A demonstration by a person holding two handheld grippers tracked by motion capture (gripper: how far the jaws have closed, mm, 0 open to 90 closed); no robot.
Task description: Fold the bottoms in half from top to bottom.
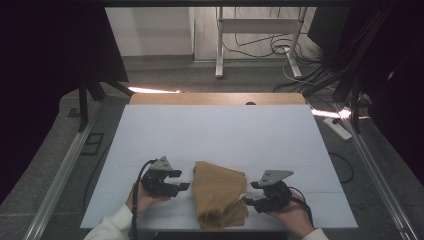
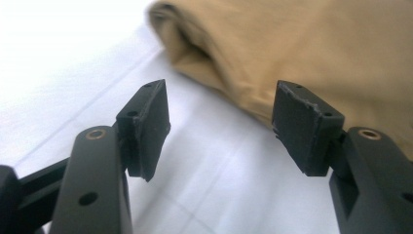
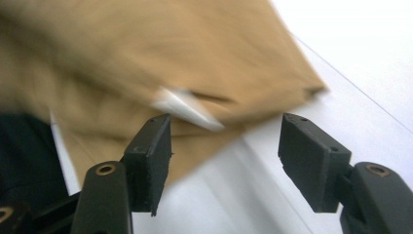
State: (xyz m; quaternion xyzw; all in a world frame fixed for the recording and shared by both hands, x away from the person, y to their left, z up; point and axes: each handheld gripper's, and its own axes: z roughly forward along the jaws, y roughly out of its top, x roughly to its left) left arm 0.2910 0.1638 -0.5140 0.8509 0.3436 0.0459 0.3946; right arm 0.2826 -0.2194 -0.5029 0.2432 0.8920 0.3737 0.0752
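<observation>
A folded tan cloth (image 1: 218,194) lies on the white table top (image 1: 215,135) near its front edge, between my two grippers. My left gripper (image 1: 183,180) sits just left of the cloth, jaws apart and nothing between them. In the left gripper view the cloth (image 2: 302,44) lies just beyond the open left gripper (image 2: 221,126). My right gripper (image 1: 248,192) is at the cloth's right edge, also open. In the right gripper view the cloth (image 3: 146,58) is blurred, with a white tag (image 3: 187,108) on it, just ahead of the right gripper (image 3: 226,156).
The white top rests on a wooden table whose far edge (image 1: 215,98) shows. Beyond it stand a white desk frame (image 1: 260,40) and loose cables (image 1: 300,55) on the floor. Dark stands (image 1: 90,95) flank the table at both sides.
</observation>
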